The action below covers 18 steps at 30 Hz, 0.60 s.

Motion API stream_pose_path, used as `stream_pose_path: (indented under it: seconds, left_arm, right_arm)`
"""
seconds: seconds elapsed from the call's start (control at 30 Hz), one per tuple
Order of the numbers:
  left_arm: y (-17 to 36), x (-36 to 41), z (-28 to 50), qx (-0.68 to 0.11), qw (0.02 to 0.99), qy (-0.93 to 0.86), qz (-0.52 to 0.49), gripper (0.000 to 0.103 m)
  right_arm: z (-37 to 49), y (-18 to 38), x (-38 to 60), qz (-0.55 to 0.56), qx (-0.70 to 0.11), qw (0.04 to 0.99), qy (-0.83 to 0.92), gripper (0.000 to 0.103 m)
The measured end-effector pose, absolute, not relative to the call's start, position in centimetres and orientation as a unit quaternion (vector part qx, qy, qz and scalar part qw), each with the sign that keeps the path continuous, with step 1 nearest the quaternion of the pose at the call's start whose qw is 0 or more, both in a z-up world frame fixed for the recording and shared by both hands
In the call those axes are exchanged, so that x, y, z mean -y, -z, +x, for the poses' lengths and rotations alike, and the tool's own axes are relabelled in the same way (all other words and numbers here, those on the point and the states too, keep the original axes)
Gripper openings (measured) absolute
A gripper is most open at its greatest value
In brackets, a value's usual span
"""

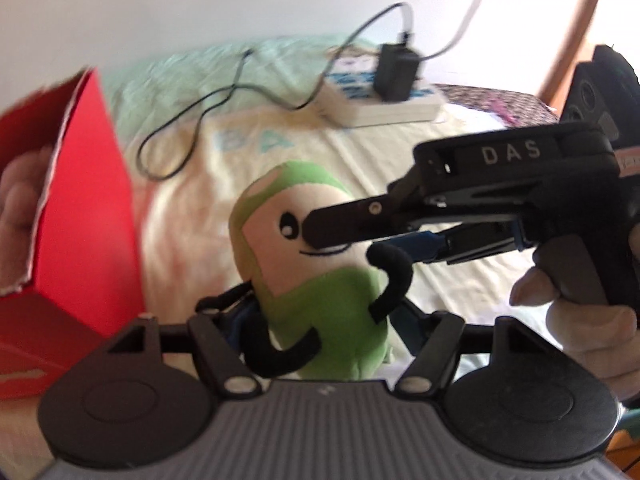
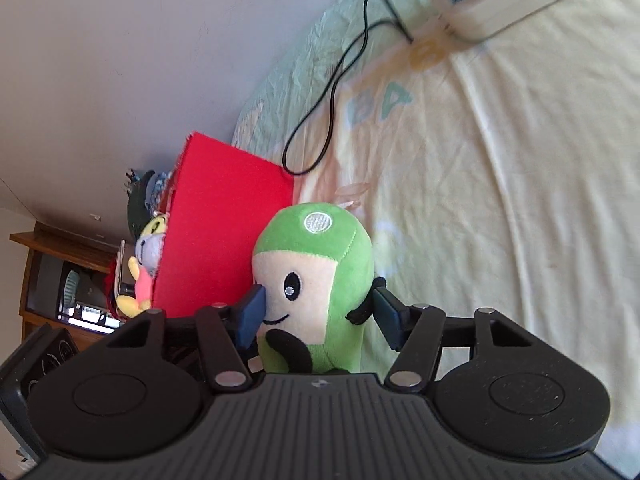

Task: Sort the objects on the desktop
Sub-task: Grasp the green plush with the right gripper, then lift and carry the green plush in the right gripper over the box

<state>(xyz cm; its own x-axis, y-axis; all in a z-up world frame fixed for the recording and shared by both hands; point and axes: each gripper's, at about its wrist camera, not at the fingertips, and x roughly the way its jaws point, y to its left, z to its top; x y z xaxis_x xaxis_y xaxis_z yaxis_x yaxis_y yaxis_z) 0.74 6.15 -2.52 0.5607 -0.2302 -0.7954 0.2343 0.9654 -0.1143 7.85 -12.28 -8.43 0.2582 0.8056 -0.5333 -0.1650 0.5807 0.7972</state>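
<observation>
A green plush toy (image 1: 320,280) with a cream face and black limbs stands upright over the pale yellow sheet. In the right wrist view the plush toy (image 2: 316,264) sits between the blue pads of my right gripper (image 2: 320,316), which press on its cheek and its arm. From the left wrist view my right gripper (image 1: 352,240) comes in from the right, shut across the toy's face. My left gripper (image 1: 322,322) brackets the toy's lower body, its pads close beside it with a thin gap on the right.
An open red box (image 1: 88,208) stands just left of the toy, and it holds other soft toys (image 2: 146,256). A white power strip (image 1: 384,100) with a black adapter (image 1: 396,72) and a looping black cable (image 1: 192,128) lies farther back. A hand (image 1: 580,320) holds the right gripper.
</observation>
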Motion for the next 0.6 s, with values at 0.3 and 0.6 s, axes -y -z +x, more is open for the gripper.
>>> stream_pose_path:
  seconds: [0.3, 0.6]
  left_arm:
    - [-3.1, -6.1, -1.7, -0.366, 0.917, 0.153, 0.036, 0.071]
    - [-8.4, -14.4, -3.8, -0.283, 0.950, 0.125, 0.034, 0.072]
  right_arm:
    - [4.2, 2.2, 13.0, 0.301, -0.410, 0.792, -0.337, 0.062]
    - [2.5, -4.4, 4.1, 0.218, -0.302, 0.850, -0.373, 0.062]
